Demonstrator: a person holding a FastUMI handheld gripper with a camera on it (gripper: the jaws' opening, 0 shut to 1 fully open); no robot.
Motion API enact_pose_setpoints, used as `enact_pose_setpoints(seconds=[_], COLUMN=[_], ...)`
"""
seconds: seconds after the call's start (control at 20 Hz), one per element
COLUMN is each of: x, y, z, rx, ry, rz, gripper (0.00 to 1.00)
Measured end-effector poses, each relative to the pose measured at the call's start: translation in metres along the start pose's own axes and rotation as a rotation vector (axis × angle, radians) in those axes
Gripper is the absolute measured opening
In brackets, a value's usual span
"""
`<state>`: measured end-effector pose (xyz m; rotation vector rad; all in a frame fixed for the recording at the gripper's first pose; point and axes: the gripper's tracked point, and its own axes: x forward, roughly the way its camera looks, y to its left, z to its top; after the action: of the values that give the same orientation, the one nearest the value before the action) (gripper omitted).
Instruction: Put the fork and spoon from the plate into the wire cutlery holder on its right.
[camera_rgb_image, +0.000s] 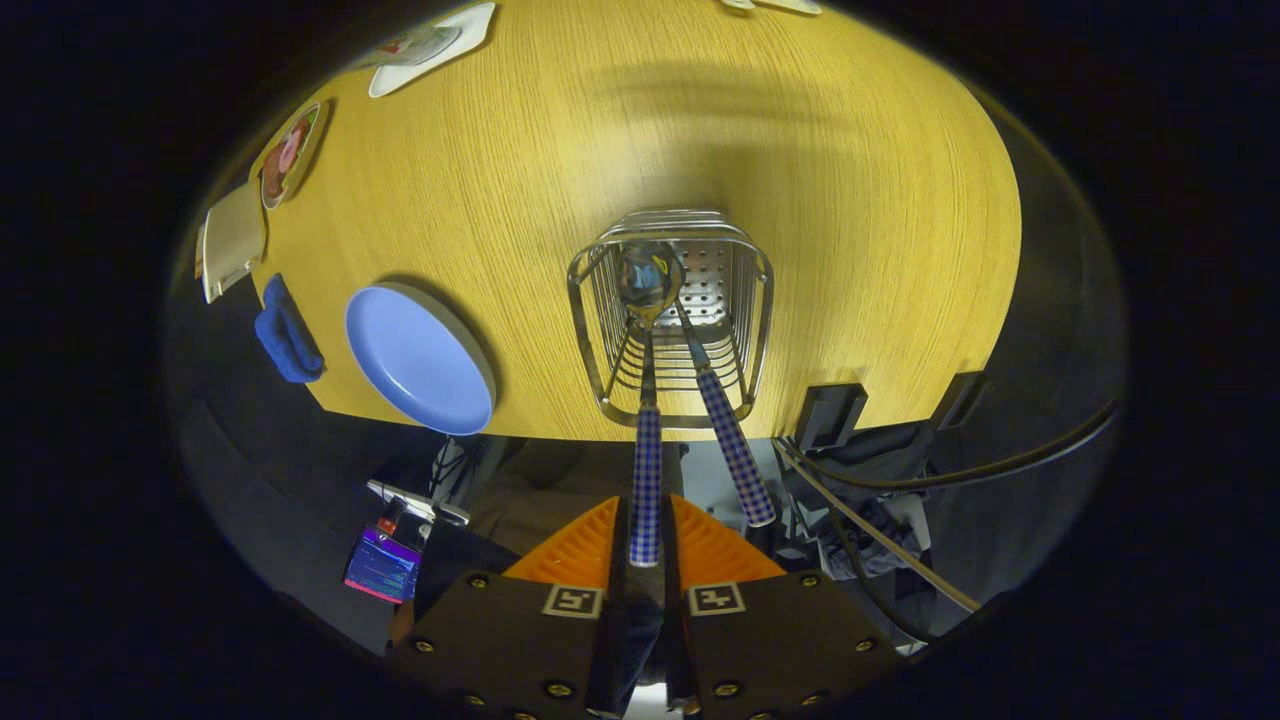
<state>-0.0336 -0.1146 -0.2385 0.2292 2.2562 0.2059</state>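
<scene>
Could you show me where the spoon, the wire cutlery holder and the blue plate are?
spoon (648, 275): gripper view, on its bowl inside the holder; the gripper (646, 545) is shut on its checked handle.
wire cutlery holder (760, 300): gripper view, on its right wire wall.
blue plate (415, 355): gripper view, on its bare middle.

My hand-held two-finger gripper (645, 545) has two wedge-shaped ribbed fingers (578, 552) mounted on dark angular blocks. Each block carries a small square black-and-white marker tag (572, 601) near its inner corner, and brass-coloured screw heads (560, 689) dot the blocks' faces and lower edges.
</scene>
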Motion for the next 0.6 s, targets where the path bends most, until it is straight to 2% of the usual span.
enact_pose_setpoints(seconds=[0.05,0.1,0.4,0.6], x=[-0.006,-0.008,-0.032,-0.047], y=[0.001,0.0,0.001,-0.011], z=[-0.001,-0.002,-0.019,-0.033], rx=[-0.008,-0.009,-0.045,-0.078], ry=[-0.012,-0.031,-0.233,-0.497], rz=[0.008,0.01,0.066,0.031], gripper=[0.29,0.36,0.36,0.36])
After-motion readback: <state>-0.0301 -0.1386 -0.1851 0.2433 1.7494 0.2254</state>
